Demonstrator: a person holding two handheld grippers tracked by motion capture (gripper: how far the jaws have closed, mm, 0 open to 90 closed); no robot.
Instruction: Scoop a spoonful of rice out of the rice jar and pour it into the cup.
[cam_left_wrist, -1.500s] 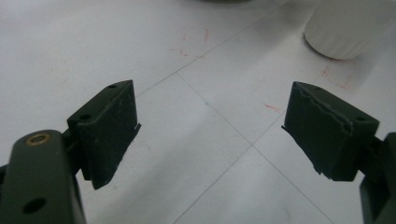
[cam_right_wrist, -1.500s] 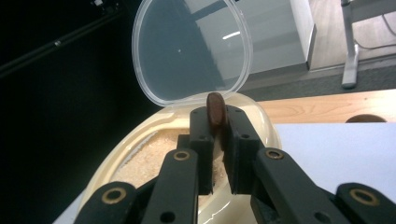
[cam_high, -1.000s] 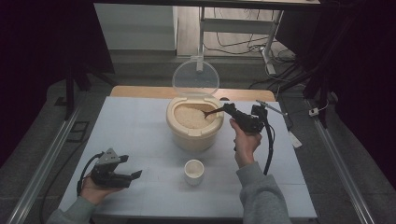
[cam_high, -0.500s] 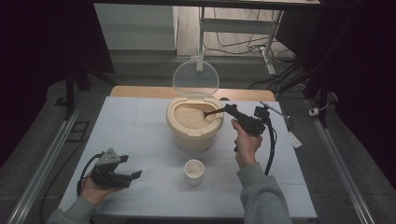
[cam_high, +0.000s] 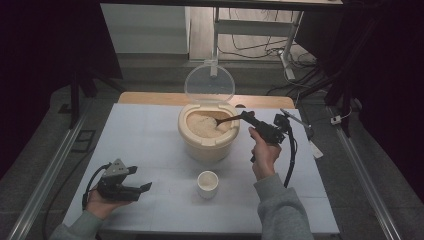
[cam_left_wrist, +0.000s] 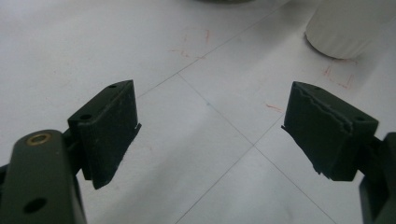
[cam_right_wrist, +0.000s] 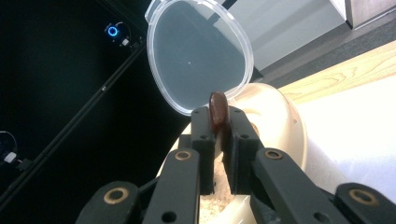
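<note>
A cream tub (cam_high: 207, 146) of pale grain (cam_high: 201, 125) stands mid-table, its clear lid (cam_high: 209, 83) tipped up behind it. My right gripper (cam_high: 248, 118), at the tub's right rim, is shut on the handle of a dark spoon (cam_high: 227, 120) whose bowl lies in the grain. The right gripper view has the jaws (cam_right_wrist: 218, 123) clamped on the brown spoon handle (cam_right_wrist: 217, 107), with the lid (cam_right_wrist: 201, 51) and tub (cam_right_wrist: 280, 121) beyond. A small white cup (cam_high: 207, 184) stands in front of the tub. My left gripper (cam_high: 140, 181) rests open at the near left; its empty jaws (cam_left_wrist: 210, 135) face the cup (cam_left_wrist: 345, 28).
The white table (cam_high: 150, 140) has a wooden strip along its far edge. A cable trails from the right gripper down the table's right side. Dark frames and rails flank the table, and a metal stand with cables is behind it.
The right gripper and spoon have shifted only slightly at the tub's rim. The left gripper has stayed where it was.
</note>
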